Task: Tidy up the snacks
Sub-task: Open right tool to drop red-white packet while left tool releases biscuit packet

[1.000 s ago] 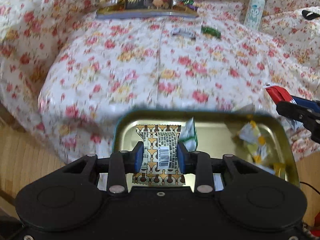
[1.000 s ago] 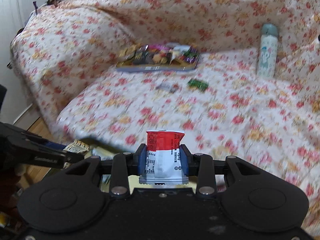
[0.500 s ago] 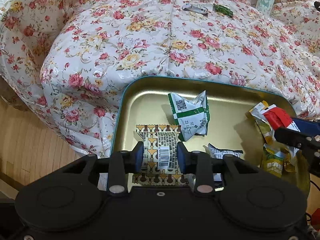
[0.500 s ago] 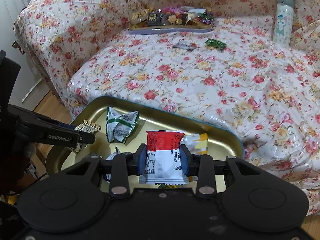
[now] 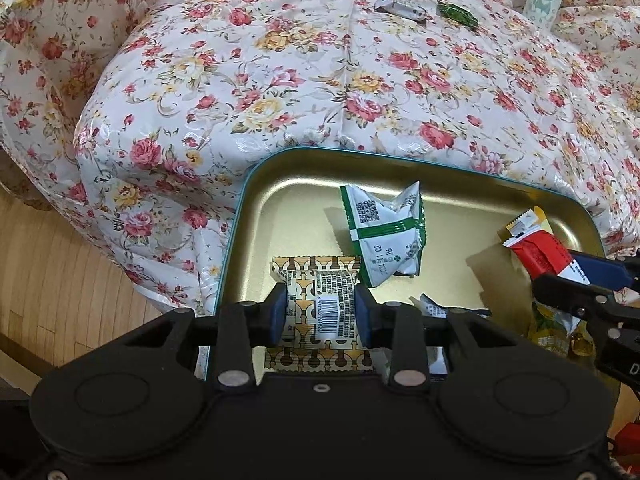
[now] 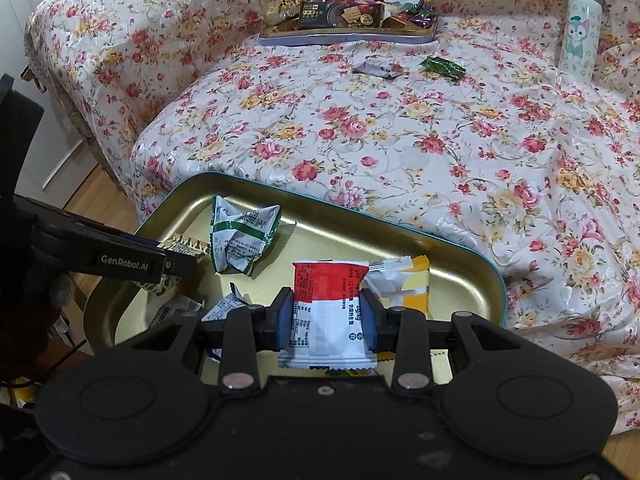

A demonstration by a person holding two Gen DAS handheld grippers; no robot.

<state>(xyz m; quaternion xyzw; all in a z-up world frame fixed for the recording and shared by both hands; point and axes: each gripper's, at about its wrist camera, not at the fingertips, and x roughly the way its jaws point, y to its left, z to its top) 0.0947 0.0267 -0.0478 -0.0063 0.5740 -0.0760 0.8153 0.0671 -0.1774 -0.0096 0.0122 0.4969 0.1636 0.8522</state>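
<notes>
My left gripper (image 5: 321, 312) is shut on a gold-and-white patterned snack packet (image 5: 320, 308) and holds it over the left part of a gold tin tray (image 5: 288, 196). My right gripper (image 6: 326, 322) is shut on a red-and-white snack packet (image 6: 326, 304) over the same tray (image 6: 472, 264), near its right side. In the tray lie a green-and-white packet (image 5: 384, 236), also in the right wrist view (image 6: 240, 240), a yellow packet (image 6: 408, 284) and other small packets partly hidden by the grippers.
The tray sits against a floral-covered sofa (image 6: 400, 132). A second tin (image 6: 348, 32) full of snacks stands at the back of the seat. A silver packet (image 6: 378, 67) and a green packet (image 6: 442, 67) lie loose before it. A white bottle (image 6: 580, 28) stands at the right. Wooden floor (image 5: 60, 280) lies left.
Both grippers, still holding their packets, have come down and back from the sofa seat to over the gold tray, which now fills the lower view. In the last half second little moved.
</notes>
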